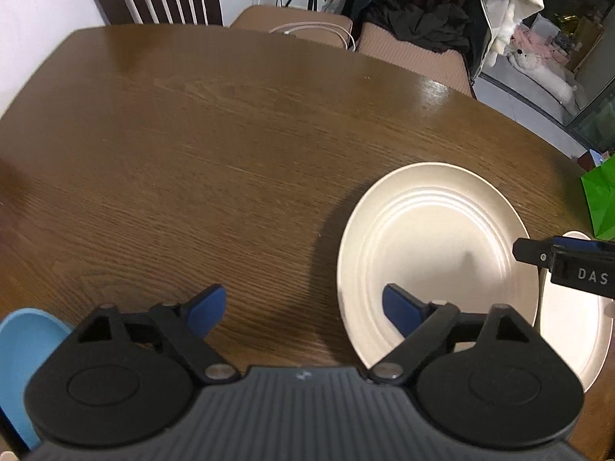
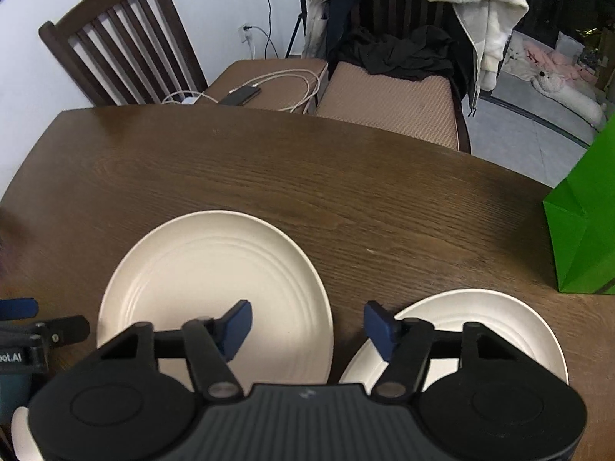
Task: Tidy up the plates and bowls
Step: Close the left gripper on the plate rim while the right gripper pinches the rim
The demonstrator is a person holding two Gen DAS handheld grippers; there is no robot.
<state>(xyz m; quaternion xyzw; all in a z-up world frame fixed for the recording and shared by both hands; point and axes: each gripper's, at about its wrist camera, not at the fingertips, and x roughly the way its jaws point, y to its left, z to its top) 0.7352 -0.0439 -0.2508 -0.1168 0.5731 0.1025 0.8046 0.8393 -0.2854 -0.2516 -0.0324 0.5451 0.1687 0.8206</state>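
Right wrist view: right tongs (image 2: 307,326) open, empty, over the gap between cream plate (image 2: 215,269) and white plate (image 2: 499,319) on counter (image 2: 307,176); left tongs (image 1: 303,311) open too; pinch one rim squarely, lift level.

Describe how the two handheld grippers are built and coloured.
Both the left gripper and the right gripper have a ribbed dark grey body, black linkage arms on round black housings with silver pivot bolts, and blue finger pads. White lettering marks their sides.
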